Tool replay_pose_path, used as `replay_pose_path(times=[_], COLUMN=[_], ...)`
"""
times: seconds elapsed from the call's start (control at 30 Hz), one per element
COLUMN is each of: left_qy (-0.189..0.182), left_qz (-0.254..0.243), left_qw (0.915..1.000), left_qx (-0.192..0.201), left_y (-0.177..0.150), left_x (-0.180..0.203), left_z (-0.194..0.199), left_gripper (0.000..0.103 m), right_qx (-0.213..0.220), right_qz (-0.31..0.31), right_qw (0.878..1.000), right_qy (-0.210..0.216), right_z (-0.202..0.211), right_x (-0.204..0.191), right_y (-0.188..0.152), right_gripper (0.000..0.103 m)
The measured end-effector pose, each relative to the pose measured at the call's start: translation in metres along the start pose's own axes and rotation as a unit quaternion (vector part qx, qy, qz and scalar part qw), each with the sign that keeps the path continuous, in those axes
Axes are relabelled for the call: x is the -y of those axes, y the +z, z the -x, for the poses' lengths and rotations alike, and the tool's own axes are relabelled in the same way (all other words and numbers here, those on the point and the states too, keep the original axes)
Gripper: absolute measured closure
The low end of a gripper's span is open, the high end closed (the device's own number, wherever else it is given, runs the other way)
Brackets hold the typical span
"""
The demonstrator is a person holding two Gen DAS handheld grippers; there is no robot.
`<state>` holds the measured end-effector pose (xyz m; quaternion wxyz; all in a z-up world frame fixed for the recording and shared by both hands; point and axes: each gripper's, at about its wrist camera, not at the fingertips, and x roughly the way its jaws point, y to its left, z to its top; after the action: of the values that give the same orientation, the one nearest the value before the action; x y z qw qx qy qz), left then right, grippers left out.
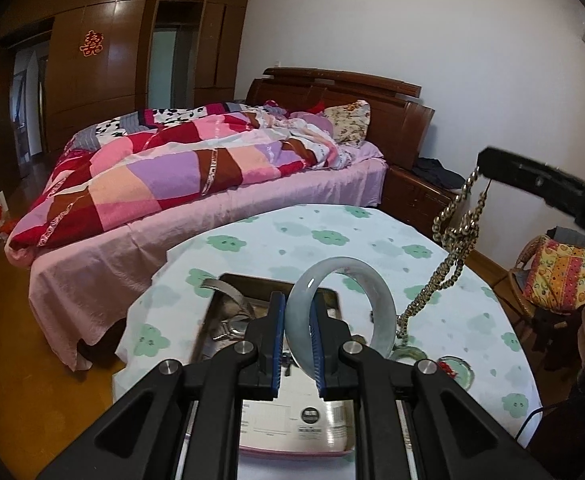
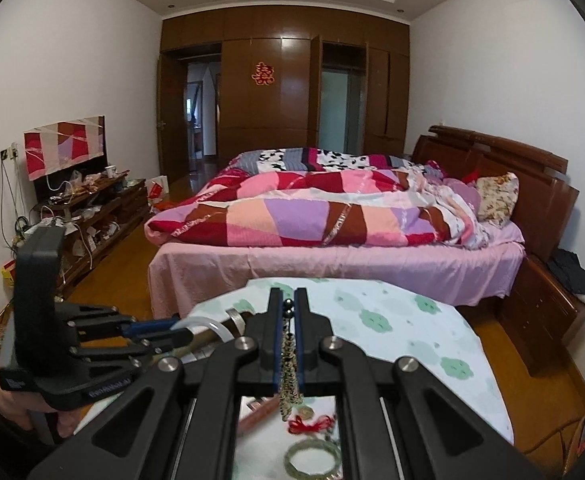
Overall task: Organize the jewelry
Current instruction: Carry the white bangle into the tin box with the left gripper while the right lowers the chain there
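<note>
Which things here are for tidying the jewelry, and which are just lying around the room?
For the job:
pale bangle in the left gripper
bead necklace in the right gripper
open box
green bangle

Just lying about:
bed
floral pillow
wardrobe

a home bedroom: an unmade bed [image 2: 332,216] with patchwork quilt [image 2: 292,208], wooden headboard [image 2: 532,176], built-in wardrobe [image 2: 284,88], cluttered shelf [image 2: 92,204].
</note>
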<state>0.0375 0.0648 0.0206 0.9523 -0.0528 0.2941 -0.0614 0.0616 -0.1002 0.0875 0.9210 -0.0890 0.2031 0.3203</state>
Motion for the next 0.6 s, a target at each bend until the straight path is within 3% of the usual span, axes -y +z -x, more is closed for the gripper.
replay_pose_path(times=[0.3,0.6], left_qy=[0.019,0.034], left_qz=[0.015,0.035], left_qw=[0.9996,0.9977], left_qx=[-0.016,-0.047], left_y=[-0.002,-0.012], left_x=[-0.02,-0.044], left_z=[-0.015,-0.04], left_gripper=[0.092,0.092], right_qx=[-0.005,-0.044], right_qz=[0.004,-0.015], right_qw=[1.0,0.998], right_qy=[0.023,0.042], right_z=[-0.019,-0.055], right_x=[-0.018,-0.026], right_y=[0.005,-0.012], right_gripper=[0.096,0.096])
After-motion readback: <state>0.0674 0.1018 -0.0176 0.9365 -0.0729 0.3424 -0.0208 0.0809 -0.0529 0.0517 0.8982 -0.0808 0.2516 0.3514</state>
